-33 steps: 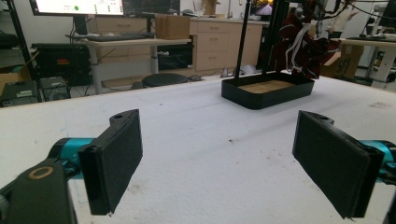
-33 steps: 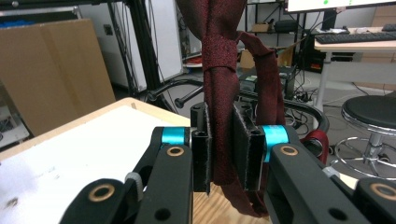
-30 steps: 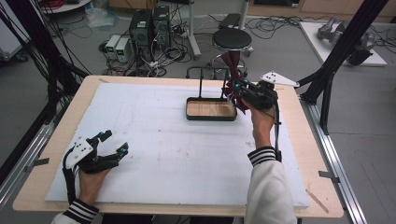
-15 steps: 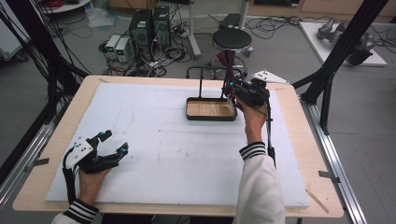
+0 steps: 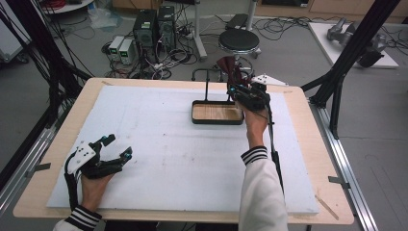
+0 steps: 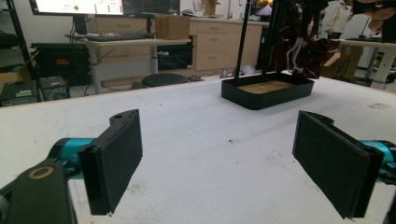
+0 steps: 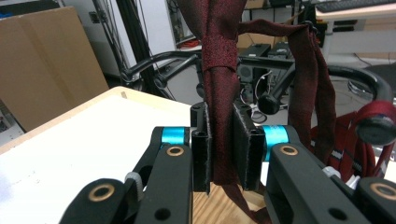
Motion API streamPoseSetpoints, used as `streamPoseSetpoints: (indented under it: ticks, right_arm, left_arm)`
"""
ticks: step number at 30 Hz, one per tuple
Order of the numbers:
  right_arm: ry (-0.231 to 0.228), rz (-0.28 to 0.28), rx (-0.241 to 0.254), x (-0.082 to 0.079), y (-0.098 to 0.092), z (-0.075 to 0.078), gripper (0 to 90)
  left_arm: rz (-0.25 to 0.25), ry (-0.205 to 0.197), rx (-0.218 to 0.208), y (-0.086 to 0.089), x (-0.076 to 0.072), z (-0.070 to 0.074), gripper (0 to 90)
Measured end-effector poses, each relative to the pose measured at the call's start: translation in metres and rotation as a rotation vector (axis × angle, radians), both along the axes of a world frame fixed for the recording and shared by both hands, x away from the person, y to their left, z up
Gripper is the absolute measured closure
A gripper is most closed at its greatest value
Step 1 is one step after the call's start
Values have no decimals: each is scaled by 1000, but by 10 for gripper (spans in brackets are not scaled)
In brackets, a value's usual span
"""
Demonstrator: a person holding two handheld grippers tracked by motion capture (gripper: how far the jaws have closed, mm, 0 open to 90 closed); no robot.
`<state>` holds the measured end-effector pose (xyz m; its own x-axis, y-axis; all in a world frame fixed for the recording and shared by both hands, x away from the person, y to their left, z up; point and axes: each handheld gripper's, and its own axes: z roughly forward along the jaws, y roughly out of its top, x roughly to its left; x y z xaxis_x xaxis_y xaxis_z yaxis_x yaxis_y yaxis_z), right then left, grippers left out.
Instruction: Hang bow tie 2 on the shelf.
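Note:
A dark red strap of cloth (image 7: 219, 56) hangs from the black metal rack (image 7: 159, 63) and drapes over its bar. My right gripper (image 7: 226, 135) is shut on this strap, which is pinched flat between the two pads. In the high view the right gripper (image 5: 240, 91) sits at the right end of the rack's black tray (image 5: 216, 122), with the red cloth (image 5: 231, 67) bunched above it. My left gripper (image 5: 119, 146) rests at the near left of the white mat, open with nothing between its pads (image 6: 116, 158). The tray (image 6: 266, 95) lies far ahead of it.
A white foam mat (image 5: 159, 144) covers the wooden table (image 5: 308, 144). Behind the table stand a black stool (image 5: 239, 41) and computer cases (image 5: 154, 24). Black frame struts rise at the left (image 5: 43, 62) and right (image 5: 351, 53).
My right hand has shifted a little left and down towards the rack, still shut on the red strap. The left hand has stayed where it was.

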<state>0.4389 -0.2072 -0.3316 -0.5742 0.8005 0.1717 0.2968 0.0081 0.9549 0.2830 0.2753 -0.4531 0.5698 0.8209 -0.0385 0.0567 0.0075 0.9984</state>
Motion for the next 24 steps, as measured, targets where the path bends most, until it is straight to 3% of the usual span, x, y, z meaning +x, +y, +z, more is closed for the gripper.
streamPoseSetpoints:
  ticks: [24]
  right_arm:
    - [154,-28,16,15,3,-22,789]
  left_arm:
    - [-2,-2,-3,0,0,0,163]
